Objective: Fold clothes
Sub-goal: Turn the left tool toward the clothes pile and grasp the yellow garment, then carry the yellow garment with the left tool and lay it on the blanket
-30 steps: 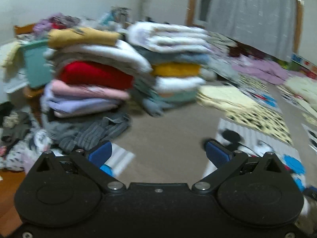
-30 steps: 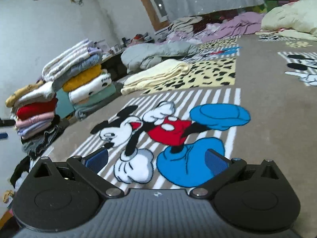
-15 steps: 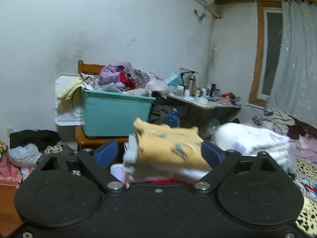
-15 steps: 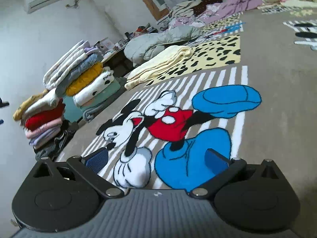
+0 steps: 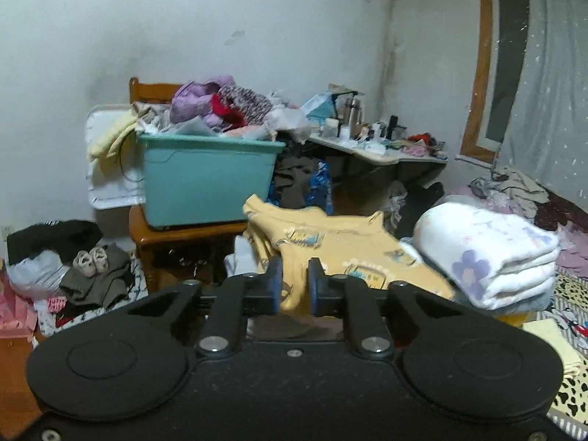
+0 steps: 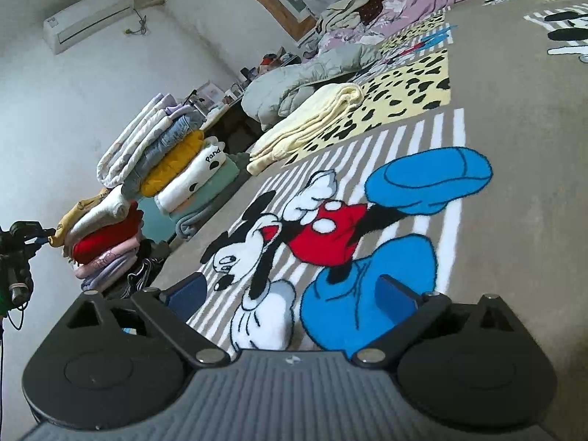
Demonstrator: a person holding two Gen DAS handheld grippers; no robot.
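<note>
A folded yellow printed garment (image 5: 341, 242) lies on top of the nearer clothes stack. My left gripper (image 5: 295, 286) is shut on its near edge, with yellow cloth pinched between the blue pads. In the right wrist view the same yellow garment (image 6: 79, 210) tops the stack of folded clothes (image 6: 106, 239), and the left gripper (image 6: 36, 237) meets it at the far left. A second stack (image 6: 172, 161), topped by a white floral piece (image 5: 488, 253), stands beside it. My right gripper (image 6: 292, 290) hangs open over the cartoon-mouse blanket (image 6: 330, 220), holding nothing.
A teal bin (image 5: 205, 180) heaped with unfolded clothes sits on a wooden chair (image 5: 176, 235). Loose clothes lie on the floor at left (image 5: 66, 275). A cluttered table (image 5: 375, 147) stands by the wall. A cream folded blanket (image 6: 312, 117) and grey bedding (image 6: 294, 81) lie on the bed.
My left gripper rose from the bed surface to the top of the stack and shut on the yellow garment. The right gripper tilted slightly and stayed open over the blanket.
</note>
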